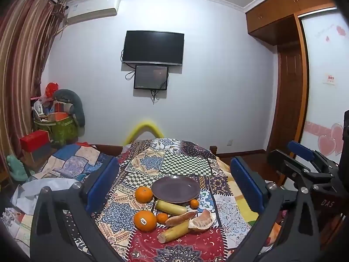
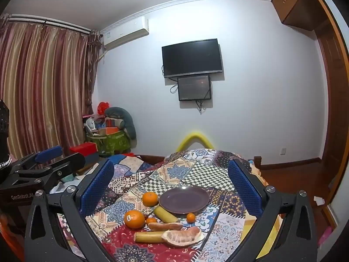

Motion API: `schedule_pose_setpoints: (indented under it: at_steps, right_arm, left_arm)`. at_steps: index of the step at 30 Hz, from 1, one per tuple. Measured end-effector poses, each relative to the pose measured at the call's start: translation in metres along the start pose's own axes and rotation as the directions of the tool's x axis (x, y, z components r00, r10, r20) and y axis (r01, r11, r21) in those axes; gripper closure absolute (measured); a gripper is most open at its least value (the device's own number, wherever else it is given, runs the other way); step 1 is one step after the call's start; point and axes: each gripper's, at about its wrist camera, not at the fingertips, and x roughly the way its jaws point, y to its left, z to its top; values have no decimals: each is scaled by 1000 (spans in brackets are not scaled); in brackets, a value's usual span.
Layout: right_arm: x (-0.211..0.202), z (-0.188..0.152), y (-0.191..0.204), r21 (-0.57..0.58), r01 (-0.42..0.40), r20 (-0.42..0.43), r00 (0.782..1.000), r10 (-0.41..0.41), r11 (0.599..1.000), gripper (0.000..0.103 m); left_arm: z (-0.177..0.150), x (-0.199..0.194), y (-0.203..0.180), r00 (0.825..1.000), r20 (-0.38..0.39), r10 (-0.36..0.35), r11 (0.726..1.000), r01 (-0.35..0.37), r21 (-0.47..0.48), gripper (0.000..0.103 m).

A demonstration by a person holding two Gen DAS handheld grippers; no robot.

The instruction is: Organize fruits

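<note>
Left wrist view, items as I read them from my station:

- Left tool point(image 1: 174, 174): jaws spread wide, nothing between the blue pads, held above the near edge of the table point(image 1: 226, 214), which is covered in a patchwork cloth. All fruit lies ahead of it and lower, between the two fingers as framed.
- Purple plate point(image 1: 175, 188): bare, centre of the cloth.
- Large orange point(image 1: 143, 194): just left of the plate.
- Stickered orange point(image 1: 145, 220): nearer to me, left of the group.
- Two small tangerines: one point(image 1: 162, 218) beside the stickered orange, one point(image 1: 194, 203) at the plate's near right rim.
- Two yellow-green cane lengths: one point(image 1: 171, 207) under the plate's near edge, one point(image 1: 174, 232) nearest the tool.
- Reddish sweet potato point(image 1: 181, 217): lying between them.
- Peeled pomelo piece point(image 1: 201, 219): right end of the group.

Right wrist view:

- Right tool point(image 2: 171, 187): jaws equally wide, holding nothing, same fruit group ahead and below; the pomelo piece and near cane length lie closest to it.
</note>
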Motion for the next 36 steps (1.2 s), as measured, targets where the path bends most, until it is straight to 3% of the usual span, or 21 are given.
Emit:
schedule_pose_setpoints:
  at_steps: [36]
  right_arm:
    - [1,1,-2,6,2,-6,1000,-2,1000,0]
  left_arm:
    - [1,5,4,1000,-2,7,1000,-7,-4,0]
